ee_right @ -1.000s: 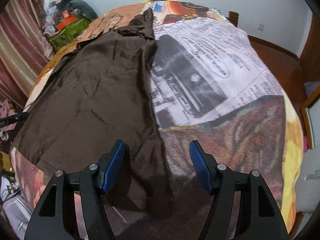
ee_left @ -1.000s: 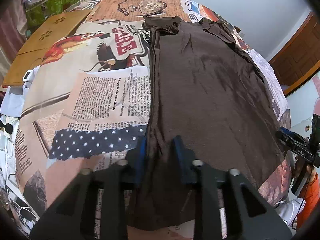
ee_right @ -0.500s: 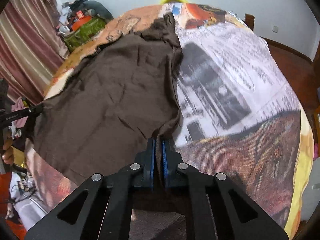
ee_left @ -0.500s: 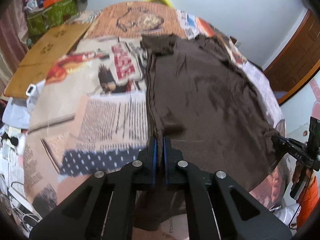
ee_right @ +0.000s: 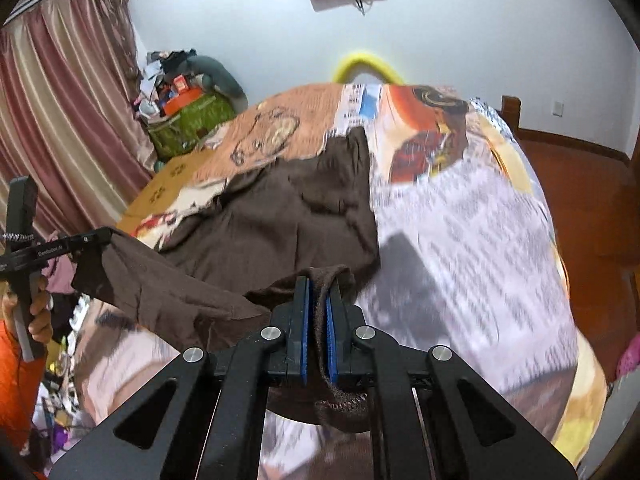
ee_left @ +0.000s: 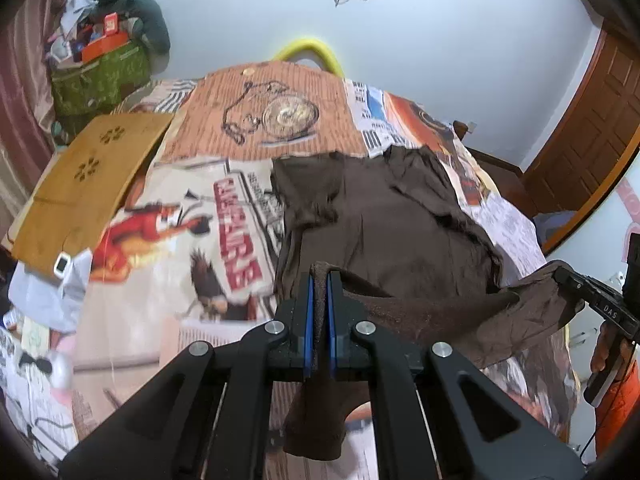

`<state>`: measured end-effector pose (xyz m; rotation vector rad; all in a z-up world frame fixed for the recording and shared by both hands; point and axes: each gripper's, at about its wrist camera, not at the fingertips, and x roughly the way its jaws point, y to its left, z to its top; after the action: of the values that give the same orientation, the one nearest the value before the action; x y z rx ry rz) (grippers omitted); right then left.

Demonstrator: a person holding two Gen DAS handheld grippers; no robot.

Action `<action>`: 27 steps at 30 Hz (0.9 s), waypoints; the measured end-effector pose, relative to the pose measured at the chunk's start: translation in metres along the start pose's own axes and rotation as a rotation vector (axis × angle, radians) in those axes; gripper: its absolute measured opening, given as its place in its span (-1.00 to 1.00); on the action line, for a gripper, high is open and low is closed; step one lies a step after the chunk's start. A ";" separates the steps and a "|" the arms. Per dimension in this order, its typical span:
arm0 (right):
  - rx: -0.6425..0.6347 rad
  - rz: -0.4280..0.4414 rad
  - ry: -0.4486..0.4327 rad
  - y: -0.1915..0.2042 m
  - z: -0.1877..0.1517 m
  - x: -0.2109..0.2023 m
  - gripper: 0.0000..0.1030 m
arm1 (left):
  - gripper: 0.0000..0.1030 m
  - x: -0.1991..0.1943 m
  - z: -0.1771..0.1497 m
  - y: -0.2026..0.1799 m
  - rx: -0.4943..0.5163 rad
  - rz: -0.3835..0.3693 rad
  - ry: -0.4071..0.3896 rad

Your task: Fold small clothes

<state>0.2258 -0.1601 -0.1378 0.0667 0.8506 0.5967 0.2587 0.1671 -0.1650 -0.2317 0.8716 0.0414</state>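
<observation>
You had the left gripper point(ee_left: 319, 280) and the right gripper point(ee_right: 318, 286) each pinched tight on a near corner of the brown garment point(ee_left: 384, 216), its lifted hem strung across the lower frame, the rest lying mid-frame on the printed bedspread point(ee_left: 172, 216). The first fold looked underway; next, carry both corners toward the far edge together.

Wrist cams close, fwd, shared bed point(ee_left: 256, 136)

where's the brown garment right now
The brown garment lies mid-bed on the printed bedspread, its near edge lifted and pinched by the left gripper and right gripper.
</observation>
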 end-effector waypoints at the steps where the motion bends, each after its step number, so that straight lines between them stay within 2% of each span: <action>1: 0.000 0.000 -0.007 -0.001 0.006 0.002 -0.88 | -0.90 0.004 0.006 0.000 0.002 0.004 -0.006; 9: -0.017 -0.001 -0.053 -0.009 0.053 0.037 -0.88 | -0.90 0.048 0.052 0.018 -0.029 0.041 -0.033; 15: -0.020 -0.004 -0.027 -0.019 0.074 0.080 -0.88 | -0.90 0.109 0.063 0.030 -0.021 0.090 0.045; 17: -0.010 -0.012 -0.010 -0.024 0.076 0.097 -0.88 | -0.90 0.128 0.062 0.035 -0.020 0.120 0.068; 22: 0.005 -0.052 0.031 -0.039 0.073 0.129 -0.87 | -0.88 0.158 0.055 0.045 -0.027 0.132 0.116; 24: 0.019 -0.051 0.050 -0.046 0.071 0.136 -0.85 | -0.71 0.164 0.054 0.047 -0.029 0.146 0.128; 26: 0.022 -0.045 0.070 -0.050 0.069 0.141 -0.83 | -0.22 0.164 0.054 0.050 -0.041 0.184 0.131; 27: 0.020 -0.045 0.074 -0.050 0.068 0.141 -0.83 | -0.14 0.161 0.054 0.052 -0.048 0.182 0.119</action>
<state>0.3696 -0.1167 -0.2036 0.0439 0.9278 0.5515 0.3968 0.2200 -0.2636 -0.2009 1.0097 0.2198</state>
